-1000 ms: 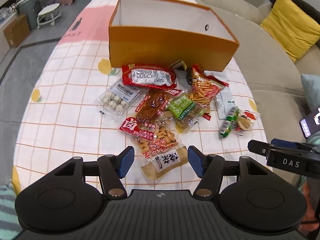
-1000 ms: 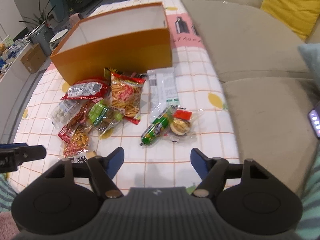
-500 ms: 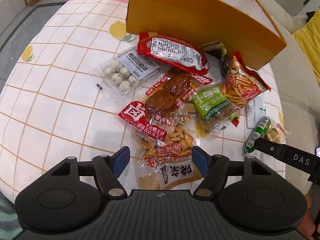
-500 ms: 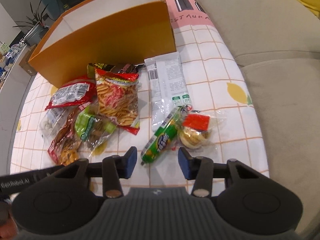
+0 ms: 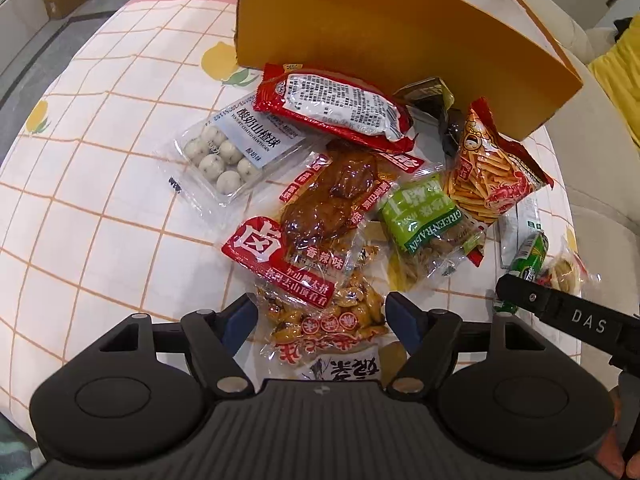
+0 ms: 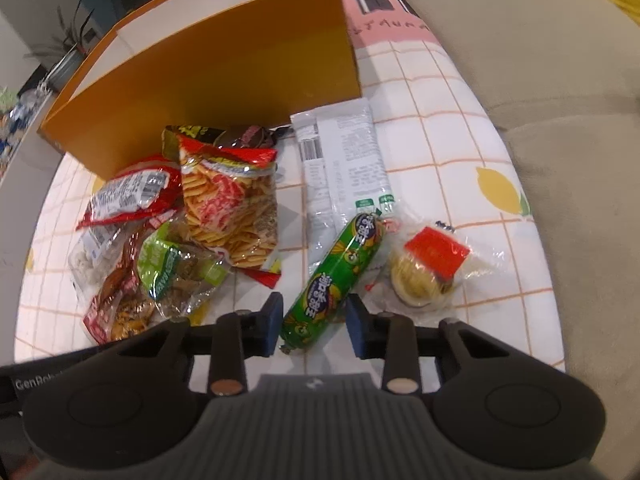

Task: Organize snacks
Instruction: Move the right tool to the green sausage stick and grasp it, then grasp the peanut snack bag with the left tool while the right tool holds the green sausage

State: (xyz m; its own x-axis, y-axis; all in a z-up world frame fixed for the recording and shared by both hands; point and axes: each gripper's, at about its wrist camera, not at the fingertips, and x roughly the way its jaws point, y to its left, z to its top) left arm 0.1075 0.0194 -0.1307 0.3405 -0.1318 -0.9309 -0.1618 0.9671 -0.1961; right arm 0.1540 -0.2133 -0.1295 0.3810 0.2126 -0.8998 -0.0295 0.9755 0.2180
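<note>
The left gripper point(image 5: 322, 322) is hovering low over the table point(image 5: 100, 208) with its blue-padded fingers point(image 5: 240, 322) standing wide apart on either side of a clear bag of peanuts point(image 5: 324, 318), not touching it. That bag is lying partly under a red-labelled pack of braised meat point(image 5: 320, 216), and a brown packet with black writing point(image 5: 346, 370) is poking out beneath it, right at the gripper body. Beyond them a clear tray of white coated balls point(image 5: 224, 152) is sitting to the left, a long red packet point(image 5: 332, 108) is lying near the wall of the orange box point(image 5: 380, 36), and a green packet point(image 5: 430, 220) and a bag of orange sticks point(image 5: 492, 172) are overlapping to the right. The right gripper point(image 6: 314, 322) is sitting with its fingers point(image 6: 272, 320) part way open around the near end of a green sausage point(image 6: 340, 276); the pads are close beside the wrapper, but whether they are touching it cannot be told. The sausage is lying tilted on the checked tablecloth, its far end resting on a white packet point(image 6: 340, 164) that reaches to the foot of the orange box, and a clear-wrapped round cake with a red label point(image 6: 428, 272) is lying just beside it on the right. The pile of other snacks is lying to the sausage's left, and a beige sofa point(image 6: 560, 100) is running along the table's right edge.
</note>
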